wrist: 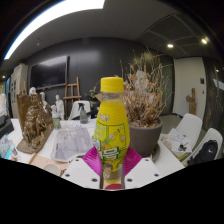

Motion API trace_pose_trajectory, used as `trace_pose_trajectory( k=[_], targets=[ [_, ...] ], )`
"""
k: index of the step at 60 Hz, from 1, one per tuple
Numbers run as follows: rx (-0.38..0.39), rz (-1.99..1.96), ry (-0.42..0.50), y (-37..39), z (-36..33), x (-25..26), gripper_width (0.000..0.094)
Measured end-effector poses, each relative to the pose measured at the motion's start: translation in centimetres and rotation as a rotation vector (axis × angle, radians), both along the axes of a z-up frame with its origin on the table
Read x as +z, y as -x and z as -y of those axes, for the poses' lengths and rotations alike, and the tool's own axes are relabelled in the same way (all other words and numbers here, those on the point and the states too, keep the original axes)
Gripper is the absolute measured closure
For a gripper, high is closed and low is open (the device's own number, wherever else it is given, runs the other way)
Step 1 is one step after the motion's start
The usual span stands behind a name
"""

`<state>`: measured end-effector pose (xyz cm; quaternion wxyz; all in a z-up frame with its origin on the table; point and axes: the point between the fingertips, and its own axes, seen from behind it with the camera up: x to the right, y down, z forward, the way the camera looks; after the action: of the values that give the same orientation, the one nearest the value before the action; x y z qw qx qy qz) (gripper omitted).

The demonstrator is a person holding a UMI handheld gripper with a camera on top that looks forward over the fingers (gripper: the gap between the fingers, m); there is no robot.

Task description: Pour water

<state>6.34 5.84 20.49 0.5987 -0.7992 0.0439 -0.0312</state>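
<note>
A yellow drink bottle (112,128) with a yellow cap and a green-and-yellow label stands upright between my fingers, lifted in front of the table scene. My gripper (111,162) is shut on the bottle's lower body, and both magenta pads (96,160) press against its sides. The bottle's base is hidden by the gripper body. No cup or other vessel for water shows in this view.
A grey pot with dry grass (146,118) stands just behind the bottle on the right. A brown figurine (36,122) sits at the left on a white table (60,165). White paper lies near it. A white chair (186,135) is at the right.
</note>
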Motion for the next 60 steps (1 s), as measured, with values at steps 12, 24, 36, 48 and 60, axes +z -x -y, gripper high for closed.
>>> trace_pose_trajectory(
  k=[12, 24, 36, 48, 60],
  targets=[
    [0.059, 0.017, 0.102, -1.8, 0.2, -10.0, 0.0702],
    [0.096, -0.015, 0.128, -0.8, 0.0, -14.5, 0.0698],
    [0.107, 0.018, 0.104, -0.8, 0.4, -14.4, 0.0473],
    [0.080, 0.045, 0.168, -0.7, 2.6, -13.1, 0.0087],
    [0.031, 0.044, 0.183, 1.9, 9.7, -6.3, 0.0075]
  ],
)
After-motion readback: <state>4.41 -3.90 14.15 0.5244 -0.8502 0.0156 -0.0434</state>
